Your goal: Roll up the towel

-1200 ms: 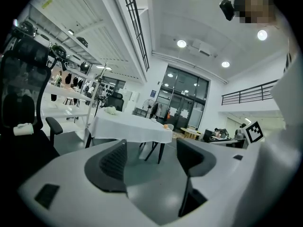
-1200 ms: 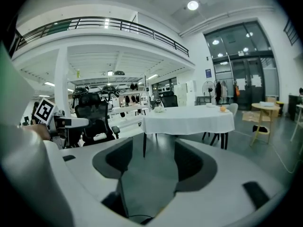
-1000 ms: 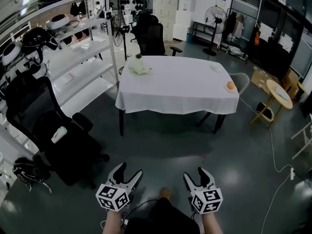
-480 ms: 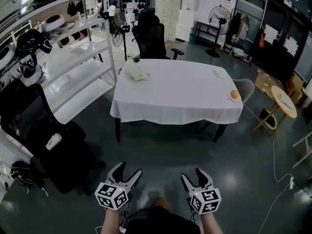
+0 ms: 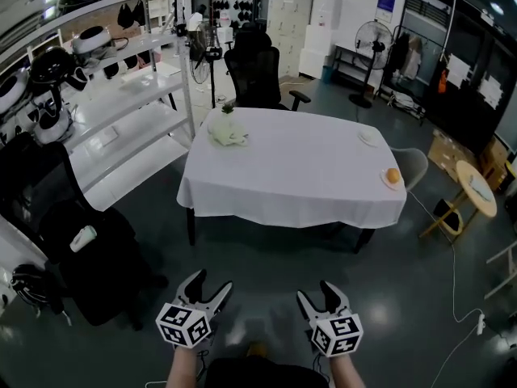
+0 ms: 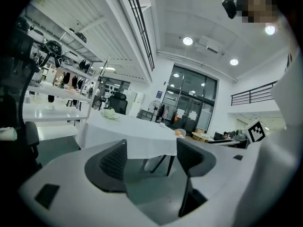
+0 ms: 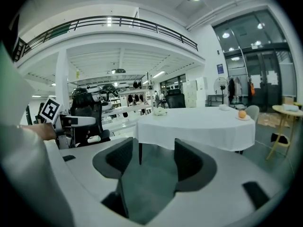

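The towel is a pale crumpled heap on the far left corner of the white-clothed table, several steps ahead of me. It also appears small in the left gripper view as the towel and in the right gripper view as the towel. My left gripper and right gripper hang side by side at the bottom of the head view, well short of the table. Both stand open with only floor between their jaws, as the left gripper and right gripper views confirm.
An orange on a plate and a small dish sit at the table's right side. A black office chair and white shelving line the left. Another black chair stands behind the table. A small round table is at the right.
The table and towel have drawn nearer in the head view as both grippers are carried forward together. Their jaws keep the same opening.
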Demonstrator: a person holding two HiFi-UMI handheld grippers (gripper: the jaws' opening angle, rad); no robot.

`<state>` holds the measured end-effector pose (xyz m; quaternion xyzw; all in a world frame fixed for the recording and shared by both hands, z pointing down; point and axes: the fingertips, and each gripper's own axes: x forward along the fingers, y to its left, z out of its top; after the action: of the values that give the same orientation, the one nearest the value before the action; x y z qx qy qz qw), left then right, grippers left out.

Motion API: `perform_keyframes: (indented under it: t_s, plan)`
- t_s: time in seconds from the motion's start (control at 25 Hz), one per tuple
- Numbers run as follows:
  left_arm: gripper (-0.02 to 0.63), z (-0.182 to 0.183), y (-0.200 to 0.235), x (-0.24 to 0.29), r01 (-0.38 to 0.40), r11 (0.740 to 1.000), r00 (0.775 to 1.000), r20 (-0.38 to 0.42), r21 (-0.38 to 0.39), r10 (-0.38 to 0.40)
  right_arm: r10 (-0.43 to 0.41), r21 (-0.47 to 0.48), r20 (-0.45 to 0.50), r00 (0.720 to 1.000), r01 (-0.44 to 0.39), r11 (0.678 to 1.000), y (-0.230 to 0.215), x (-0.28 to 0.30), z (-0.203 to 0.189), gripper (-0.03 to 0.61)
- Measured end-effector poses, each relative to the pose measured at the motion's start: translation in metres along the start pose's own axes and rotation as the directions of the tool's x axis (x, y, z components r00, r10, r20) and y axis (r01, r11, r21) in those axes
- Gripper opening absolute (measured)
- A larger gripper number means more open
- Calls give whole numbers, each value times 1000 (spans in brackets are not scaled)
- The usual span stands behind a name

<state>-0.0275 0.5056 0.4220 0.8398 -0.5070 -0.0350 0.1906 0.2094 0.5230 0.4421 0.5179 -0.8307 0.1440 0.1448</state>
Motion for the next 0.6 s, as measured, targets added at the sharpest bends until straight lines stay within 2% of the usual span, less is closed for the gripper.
perform_keyframes:
  t_s: [0.36, 0.6]
  plan:
    - [345, -5, 5, 1, -30, 1000, 1000, 0, -2, 30, 3, 25, 4, 1000, -3, 1000, -9, 8, -5, 279]
    - [345, -9, 7, 0, -50, 999, 999, -4, -3, 50, 46, 27, -17, 999, -46, 999, -1, 17, -12, 279]
